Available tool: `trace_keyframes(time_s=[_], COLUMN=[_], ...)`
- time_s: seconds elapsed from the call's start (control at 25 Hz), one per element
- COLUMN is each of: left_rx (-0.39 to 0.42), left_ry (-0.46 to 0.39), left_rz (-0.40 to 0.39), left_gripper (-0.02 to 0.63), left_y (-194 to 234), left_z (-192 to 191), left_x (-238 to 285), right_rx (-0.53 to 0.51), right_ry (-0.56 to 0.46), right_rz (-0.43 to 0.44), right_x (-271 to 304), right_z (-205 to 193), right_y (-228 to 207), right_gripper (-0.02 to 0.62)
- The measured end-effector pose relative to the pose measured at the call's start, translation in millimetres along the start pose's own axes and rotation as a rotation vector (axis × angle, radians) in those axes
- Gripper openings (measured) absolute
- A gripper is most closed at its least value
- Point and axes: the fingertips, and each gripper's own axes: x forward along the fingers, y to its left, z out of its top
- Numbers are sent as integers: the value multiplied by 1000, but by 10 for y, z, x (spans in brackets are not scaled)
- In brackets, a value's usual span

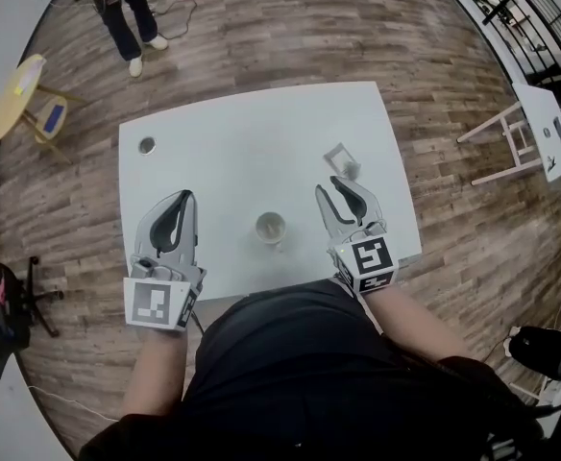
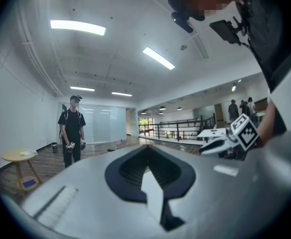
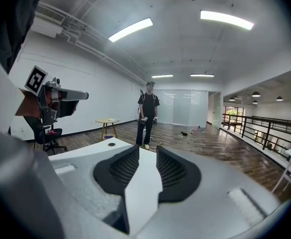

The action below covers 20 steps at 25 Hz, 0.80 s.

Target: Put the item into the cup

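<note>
While I hold my right gripper (image 1: 330, 186) spread and empty and my left gripper (image 1: 185, 197) pressed together, the item (image 1: 341, 160) lies on the table (image 1: 261, 123) just beyond the right tips. The cup (image 1: 270, 229) stands between the grippers. Risk: a low sweep knocks it over.

One cup (image 1: 270, 227), one item (image 1: 343, 161), one table (image 1: 261, 123), two claws (image 1: 186, 198) (image 1: 329, 185).

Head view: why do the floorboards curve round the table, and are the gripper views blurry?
Head view: a wide-angle lens bows the floorboards round the table; lighting even. Left gripper view: the left gripper near the lens looks soft. Right gripper view: ceiling lights glare, corners dark.
</note>
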Motion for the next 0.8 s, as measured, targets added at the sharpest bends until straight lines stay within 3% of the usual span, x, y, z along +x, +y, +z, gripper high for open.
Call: trace_keyframes(time_s=[0.6,0.8], left_rx=[38,9], left_ry=[-45,-14], left_rz=[13,30], left_gripper=[-2,-2], left_y=[46,51], left_z=[154,135], left_x=[-36,-9], right_rx=[7,14], right_ry=[-88,-88], right_rz=[-26,-38], right_x=[-20,-2], right_z=[195,158], right_y=[-180,-241], right_gripper=[114,114])
